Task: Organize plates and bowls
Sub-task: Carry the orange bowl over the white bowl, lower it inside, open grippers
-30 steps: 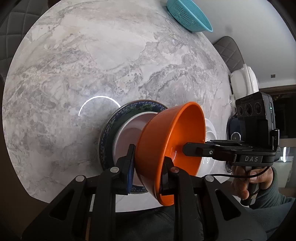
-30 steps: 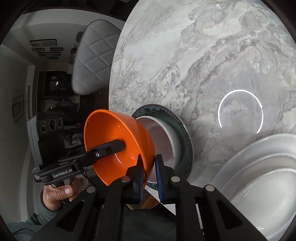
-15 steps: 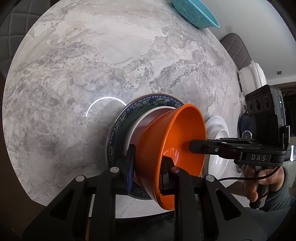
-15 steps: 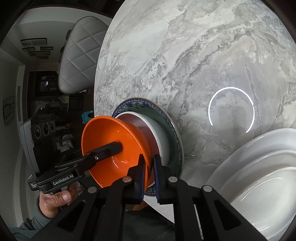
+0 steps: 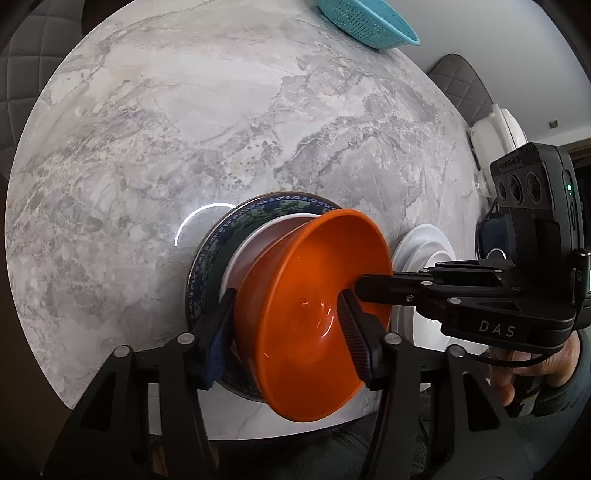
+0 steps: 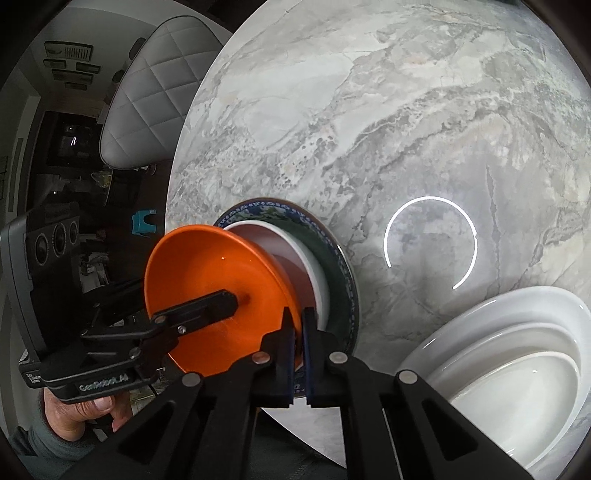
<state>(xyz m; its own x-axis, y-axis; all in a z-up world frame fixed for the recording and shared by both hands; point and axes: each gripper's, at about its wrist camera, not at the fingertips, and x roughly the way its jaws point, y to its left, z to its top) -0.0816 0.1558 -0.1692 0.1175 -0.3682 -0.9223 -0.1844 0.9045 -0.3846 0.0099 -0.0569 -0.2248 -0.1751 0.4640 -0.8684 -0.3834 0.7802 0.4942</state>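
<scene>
One round grey marble table (image 5: 229, 122)

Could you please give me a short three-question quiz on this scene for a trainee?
1. True or false: the orange bowl lies flat on the table.
2. What sits directly on the patterned plate? A) white dish B) spoon C) nothing
3. What colour is the basket at the far table edge?
Key: 1 false, it is tilted, its rim gripped by the right claw; 2 A; 3 teal.
</scene>
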